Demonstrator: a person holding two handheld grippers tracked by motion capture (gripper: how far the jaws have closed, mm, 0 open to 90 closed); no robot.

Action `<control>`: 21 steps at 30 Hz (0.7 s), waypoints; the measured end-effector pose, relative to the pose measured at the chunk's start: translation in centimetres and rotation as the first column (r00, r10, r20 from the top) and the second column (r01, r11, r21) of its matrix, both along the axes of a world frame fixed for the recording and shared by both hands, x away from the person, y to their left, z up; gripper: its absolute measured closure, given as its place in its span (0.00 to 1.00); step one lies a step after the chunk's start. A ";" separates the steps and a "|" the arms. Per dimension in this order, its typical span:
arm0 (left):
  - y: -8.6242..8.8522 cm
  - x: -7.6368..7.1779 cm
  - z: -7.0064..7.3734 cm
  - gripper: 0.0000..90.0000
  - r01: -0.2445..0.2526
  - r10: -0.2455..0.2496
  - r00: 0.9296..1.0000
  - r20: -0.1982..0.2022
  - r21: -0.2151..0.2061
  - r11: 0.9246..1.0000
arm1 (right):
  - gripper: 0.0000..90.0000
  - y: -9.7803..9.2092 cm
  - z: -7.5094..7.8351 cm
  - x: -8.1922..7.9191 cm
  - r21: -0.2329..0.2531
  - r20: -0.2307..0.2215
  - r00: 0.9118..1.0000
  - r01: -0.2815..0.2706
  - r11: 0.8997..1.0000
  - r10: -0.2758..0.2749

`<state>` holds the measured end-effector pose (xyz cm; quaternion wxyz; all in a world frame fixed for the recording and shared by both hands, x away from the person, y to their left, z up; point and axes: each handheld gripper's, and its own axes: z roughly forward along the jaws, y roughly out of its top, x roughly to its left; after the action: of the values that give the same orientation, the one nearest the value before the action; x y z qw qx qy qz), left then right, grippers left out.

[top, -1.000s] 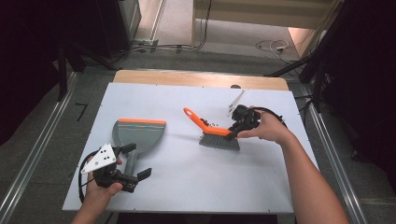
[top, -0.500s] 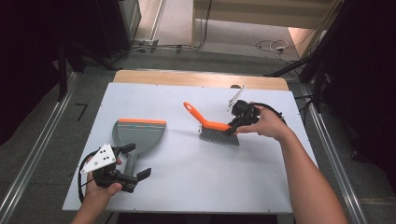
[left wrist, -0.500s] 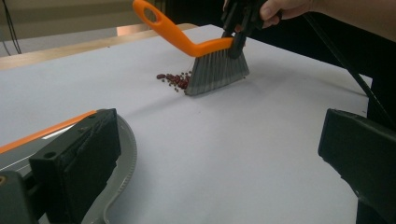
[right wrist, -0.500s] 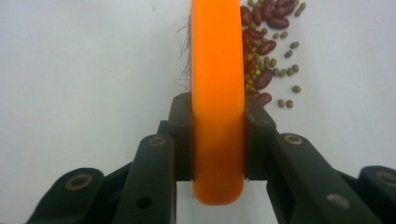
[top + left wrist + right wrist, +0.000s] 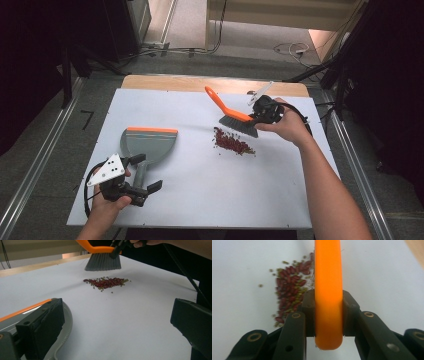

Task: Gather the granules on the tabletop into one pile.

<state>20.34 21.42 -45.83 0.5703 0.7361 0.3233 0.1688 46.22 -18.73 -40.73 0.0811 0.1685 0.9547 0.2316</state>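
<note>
the pile of red and green beans point(image 5: 233, 142) lies loose on the white table point(image 5: 200, 200), right of centre, with a few strays at its edges. the hand brush point(image 5: 235, 117) hangs just beyond the pile, bristles lifted off the sheet, its orange handle pinched between the jaws of the right claw point(image 5: 261, 111). the grey dustpan point(image 5: 148, 147) lies well apart to the left, orange lip facing away from the person rather than toward the beans; the left claw point(image 5: 142, 175) is spread either side of its handle, not gripping it. the risks, as i judge them: a hard sweep would scatter round beans past the pan or off the table, the unheld pan would slide when bristles hit it, and the handle could twist in the pinch.
</note>
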 end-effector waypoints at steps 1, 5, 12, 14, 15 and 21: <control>0.0 0.0 0.0 0.00 0.000 0.000 1.000 0.000 0.000 1.000 | 0.76 0.2 -0.2 0.2 -0.007 0.027 1.000 -0.007 1.000 0.007; 0.0 -0.1 0.0 0.00 0.002 -0.002 1.000 0.002 0.000 1.000 | 0.76 0.8 -0.9 0.7 -0.002 0.062 0.998 0.001 1.000 -0.001; 0.3 -0.1 0.0 0.00 0.000 0.000 1.000 0.000 -0.003 1.000 | 0.76 1.6 -2.4 0.9 -0.053 0.056 0.998 0.014 0.998 -0.011; 0.3 -0.1 0.0 0.00 -0.001 0.001 1.000 0.001 -0.003 1.000 | 0.76 1.7 -2.5 0.5 -0.046 0.042 0.999 -0.005 0.999 0.006; 0.3 -0.1 0.0 0.00 0.000 0.000 1.000 0.001 -0.004 1.000 | 0.76 1.7 -2.5 0.3 -0.045 0.040 0.999 -0.014 0.999 0.016; 0.1 -0.1 0.1 0.00 0.002 -0.002 1.000 0.002 0.002 1.000 | 0.76 1.2 -2.8 -1.1 -0.021 0.033 0.999 -0.036 0.999 0.037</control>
<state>20.23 21.53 -45.77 0.5700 0.7367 0.3218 0.1695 45.08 -17.48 -43.51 0.0944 0.1463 0.9584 0.2262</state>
